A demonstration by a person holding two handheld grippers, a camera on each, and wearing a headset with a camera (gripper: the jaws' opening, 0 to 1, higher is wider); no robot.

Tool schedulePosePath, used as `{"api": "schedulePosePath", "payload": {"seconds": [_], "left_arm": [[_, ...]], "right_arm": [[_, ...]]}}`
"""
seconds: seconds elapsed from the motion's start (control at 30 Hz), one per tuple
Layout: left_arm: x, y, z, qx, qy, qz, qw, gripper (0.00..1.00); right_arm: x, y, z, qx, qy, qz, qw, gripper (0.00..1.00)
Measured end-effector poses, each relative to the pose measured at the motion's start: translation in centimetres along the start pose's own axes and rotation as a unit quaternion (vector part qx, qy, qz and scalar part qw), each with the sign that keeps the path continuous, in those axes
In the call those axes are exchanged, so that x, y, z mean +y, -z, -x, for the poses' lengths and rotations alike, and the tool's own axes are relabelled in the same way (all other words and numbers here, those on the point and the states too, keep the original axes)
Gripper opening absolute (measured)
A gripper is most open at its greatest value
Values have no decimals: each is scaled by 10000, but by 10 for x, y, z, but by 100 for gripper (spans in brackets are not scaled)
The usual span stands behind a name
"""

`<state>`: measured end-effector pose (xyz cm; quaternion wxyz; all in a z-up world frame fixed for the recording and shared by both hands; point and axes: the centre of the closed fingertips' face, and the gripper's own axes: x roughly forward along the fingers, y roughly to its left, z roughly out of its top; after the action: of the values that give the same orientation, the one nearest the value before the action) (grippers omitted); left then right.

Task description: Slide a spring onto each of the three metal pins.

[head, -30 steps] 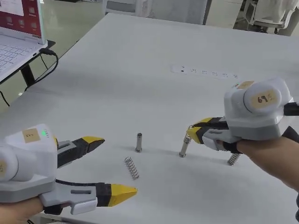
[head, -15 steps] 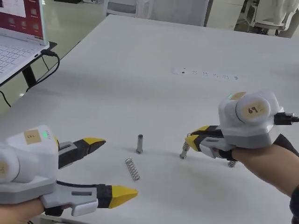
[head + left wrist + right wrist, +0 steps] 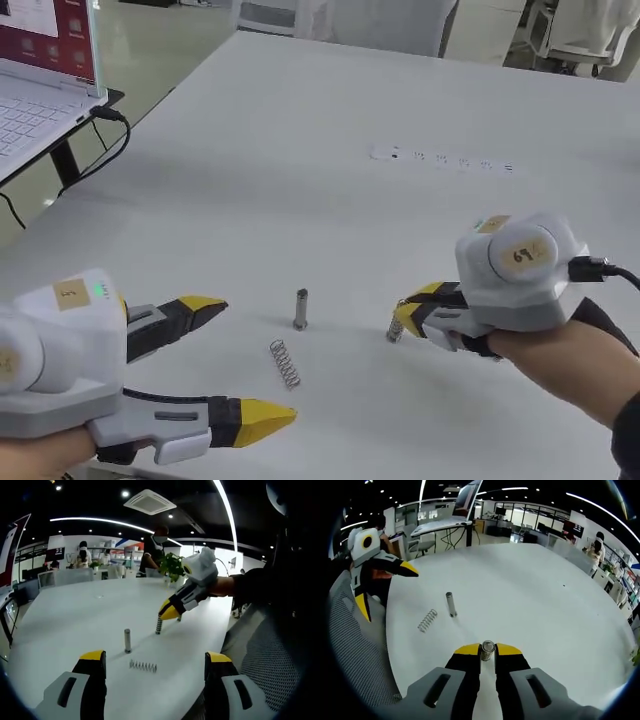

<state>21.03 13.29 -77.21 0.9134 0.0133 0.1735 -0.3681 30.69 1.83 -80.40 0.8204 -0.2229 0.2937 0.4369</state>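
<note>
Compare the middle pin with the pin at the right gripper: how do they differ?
The middle pin is bare; the right pin wears a spring. The middle pin stands free and upright; the right pin sits between the right gripper's fingers and looks slightly tilted. Both are metal pins on the white table.

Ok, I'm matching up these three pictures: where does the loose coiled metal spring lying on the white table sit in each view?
Head view: the loose coiled metal spring lies low, left of centre, just nearer than the bare upright metal pin.
Left gripper view: lower centre, in front of that pin.
Right gripper view: left of centre, left of the pin.
Shared landmark: the bare pin beside it.
</note>
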Motion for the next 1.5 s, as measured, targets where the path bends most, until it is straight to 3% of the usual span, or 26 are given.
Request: {"api": "schedulePosePath", "payload": {"seconds": [0.53, 1.07, 1.5], "left_arm": [[0, 1, -1, 21, 5, 22, 10000, 77], [0, 1, -1, 19, -1, 16, 10000, 77], [0, 0, -1, 0, -4, 19, 10000, 77]], "right_arm": [[0, 7, -5, 87, -56, -64, 9999, 9], [-2, 24, -3, 435, -22, -224, 9988, 11], [12, 35, 4, 654, -147, -323, 9972, 11]]}}
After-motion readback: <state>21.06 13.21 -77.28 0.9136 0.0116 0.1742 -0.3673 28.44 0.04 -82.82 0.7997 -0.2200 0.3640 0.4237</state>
